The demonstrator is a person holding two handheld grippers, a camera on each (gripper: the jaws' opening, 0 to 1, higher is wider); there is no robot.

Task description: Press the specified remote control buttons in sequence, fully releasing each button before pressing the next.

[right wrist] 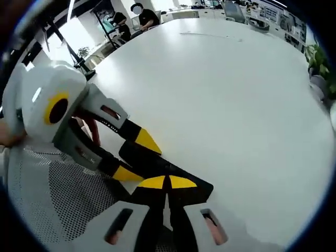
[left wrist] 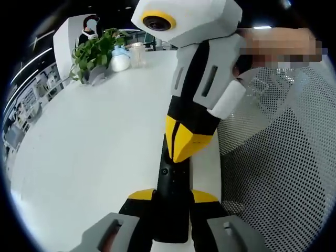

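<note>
The remote [left wrist: 172, 202] is clamped by the left gripper [left wrist: 173, 197]; at twelve o'clock, the right gripper [left wrist: 182, 143], tips together, is pressing a button. Full release is called for next.

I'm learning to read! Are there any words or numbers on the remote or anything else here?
None can be read.
The remote shows small button marks, too blurred to read.
The containers by the plant show no clear label.
</note>
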